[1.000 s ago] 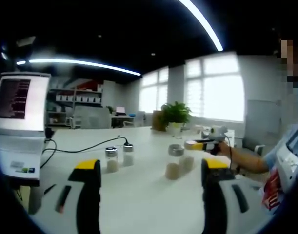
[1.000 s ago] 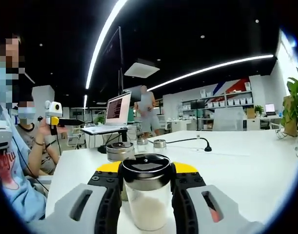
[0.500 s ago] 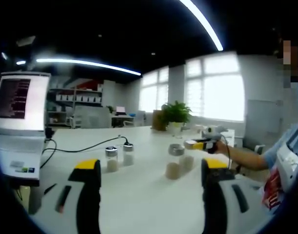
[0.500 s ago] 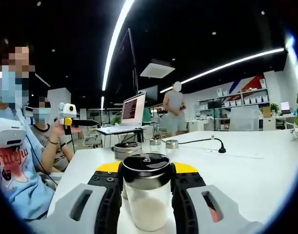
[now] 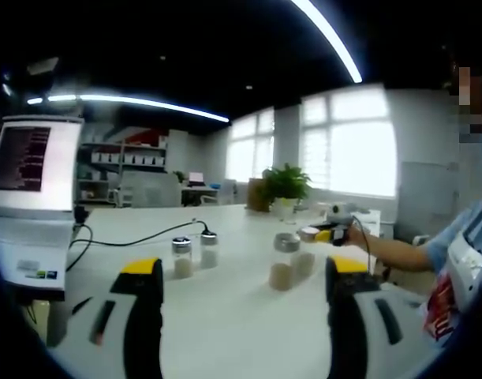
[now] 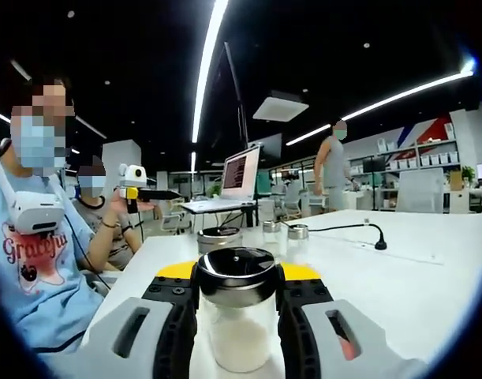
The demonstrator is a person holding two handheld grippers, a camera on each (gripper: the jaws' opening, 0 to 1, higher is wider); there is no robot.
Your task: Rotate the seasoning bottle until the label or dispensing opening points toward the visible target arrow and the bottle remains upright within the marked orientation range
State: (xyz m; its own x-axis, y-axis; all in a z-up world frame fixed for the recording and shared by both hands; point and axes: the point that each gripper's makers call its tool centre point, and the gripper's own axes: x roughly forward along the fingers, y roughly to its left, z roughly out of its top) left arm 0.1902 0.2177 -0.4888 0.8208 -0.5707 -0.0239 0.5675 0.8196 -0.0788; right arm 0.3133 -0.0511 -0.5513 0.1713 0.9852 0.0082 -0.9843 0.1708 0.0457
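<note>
My right tongs [image 6: 237, 304] grip the seasoning bottle [image 6: 237, 316] on both sides just under its dark metal cap, jaws pressed against the clear glass; the bottle stands upright between them, white powder filling its lower part. It sits at the near end of the white surface [image 6: 398, 268]. Right behind it in the right gripper view is a second jar [image 6: 219, 239] with a metal lid, and farther back two small shakers [image 6: 297, 231] near a black cable [image 6: 343, 229]. A laptop [image 6: 239, 178] stands on a stand beyond them, a person stands behind the surface [image 6: 333, 170], and my left tongs [image 6: 158, 193] show held up in the air at the left, beside a seated person. In the left gripper view my left tongs [image 5: 239, 288] are spread wide apart with nothing between them, hovering over the surface [image 5: 225, 316]. Ahead of them stand two small shakers [image 5: 181, 257] at the left and two bigger jars [image 5: 282, 264] at the right, the farther one caught in my right tongs [image 5: 311, 234], which come in from the right. A laptop screen [image 5: 31, 162] is at the left edge, a potted plant [image 5: 282, 185] sits at the far end by the windows. I cannot tell which way the bottle's opening faces, no arrow can be made out.
</note>
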